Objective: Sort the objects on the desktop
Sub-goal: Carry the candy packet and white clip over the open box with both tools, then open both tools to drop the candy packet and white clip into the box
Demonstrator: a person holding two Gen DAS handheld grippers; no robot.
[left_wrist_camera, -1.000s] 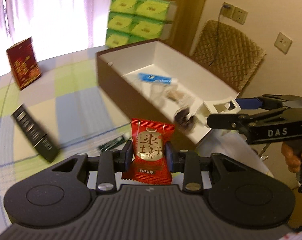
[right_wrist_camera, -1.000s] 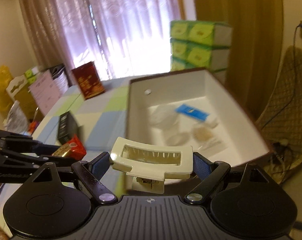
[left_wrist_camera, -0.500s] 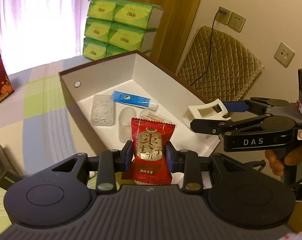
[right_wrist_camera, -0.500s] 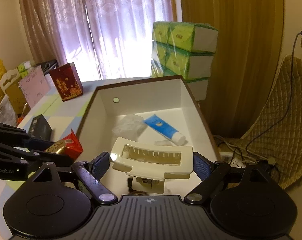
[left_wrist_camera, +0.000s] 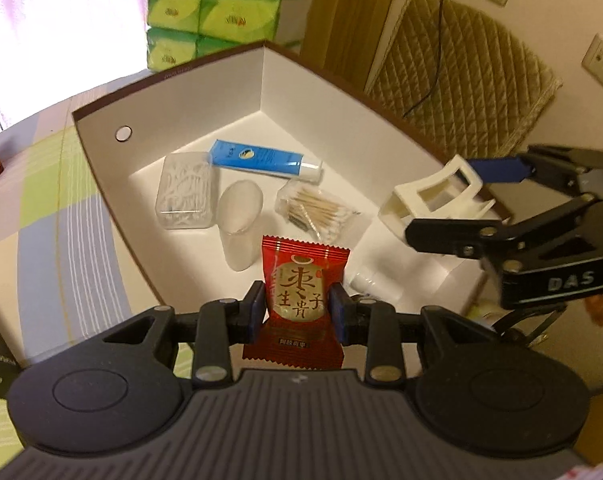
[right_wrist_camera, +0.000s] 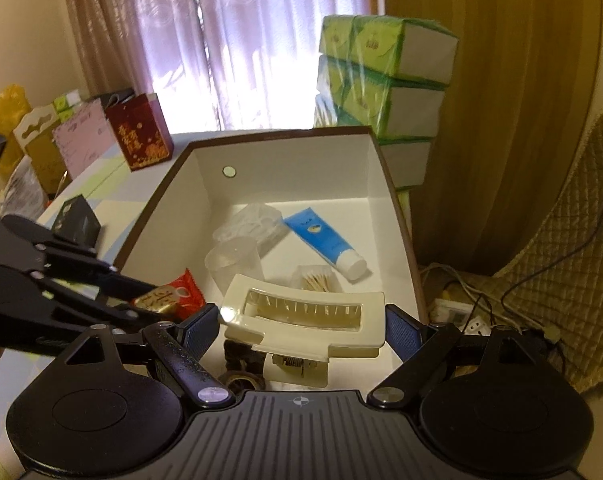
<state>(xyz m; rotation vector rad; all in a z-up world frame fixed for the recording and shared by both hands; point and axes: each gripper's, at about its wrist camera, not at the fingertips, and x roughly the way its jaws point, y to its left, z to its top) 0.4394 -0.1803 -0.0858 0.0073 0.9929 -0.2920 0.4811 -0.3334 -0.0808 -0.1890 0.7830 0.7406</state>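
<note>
over white-lined box [left_wrist_camera: 301,92], crinkly red sachet [left_wrist_camera: 303,284], ribbed, probably plastic cream clip [right_wrist_camera: 303,316]

We see a red snack packet [left_wrist_camera: 304,280] with gold letters. The hair clip [right_wrist_camera: 303,320] is cream. The box [left_wrist_camera: 301,92] is white inside with a brown rim. The tube [left_wrist_camera: 261,157] is blue and white. The tissue packs [left_wrist_camera: 221,8] are green. The counter [left_wrist_camera: 49,208] cloth has green, blue and white checks.
</note>
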